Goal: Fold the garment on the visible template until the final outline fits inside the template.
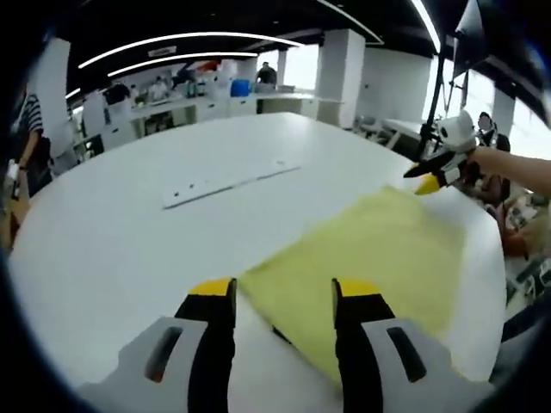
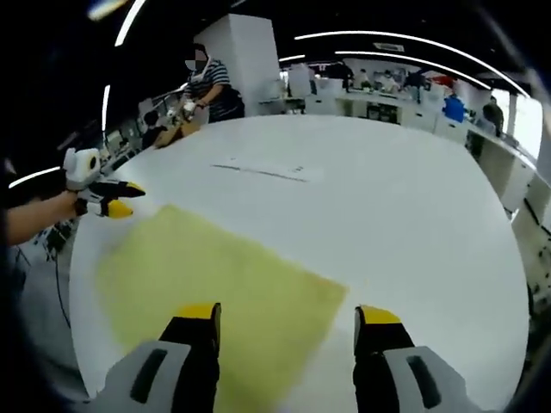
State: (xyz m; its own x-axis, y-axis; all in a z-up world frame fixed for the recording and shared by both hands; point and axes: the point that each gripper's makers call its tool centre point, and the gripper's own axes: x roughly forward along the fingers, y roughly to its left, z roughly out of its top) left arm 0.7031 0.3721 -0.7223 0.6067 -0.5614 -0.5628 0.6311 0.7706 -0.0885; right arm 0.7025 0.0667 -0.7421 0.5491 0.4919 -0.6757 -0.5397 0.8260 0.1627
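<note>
Spreading across both views is a big white round tabletop [image 1: 129,232] [image 2: 413,224], w/ an open office behind: desks, pillars, ceiling light strips, some people at the far edge.

Yellow garment [image 1: 379,258] [image 2: 215,284] lies flat on the tabletop, roughly rectangular, blurred. In left gripper view it runs from between the near jaws out toward the far right rim; in right gripper view it takes the near left part of the tabletop, one corner ending between the jaws.

Long thin white strip [image 1: 228,182] [image 2: 267,170] lies on the tabletop farther out, well apart from the garment, w/ small dark dots along it.

Left claw [image 1: 284,297]: jaws wide apart, yellow tips low over the garment's near edge, holding nothing. In right gripper view it [image 2: 127,198] is at the left, held by a hand, tips near the garment's far left corner; cannot tell if touching.

Right claw [image 2: 288,323]: jaws wide apart, nothing gripped, left jaw over the cloth, right jaw over bare tabletop. In left gripper view it [image 1: 424,178] sits at the far right corner of the garment, held by a hand, yellow tip at the cloth edge.
</note>
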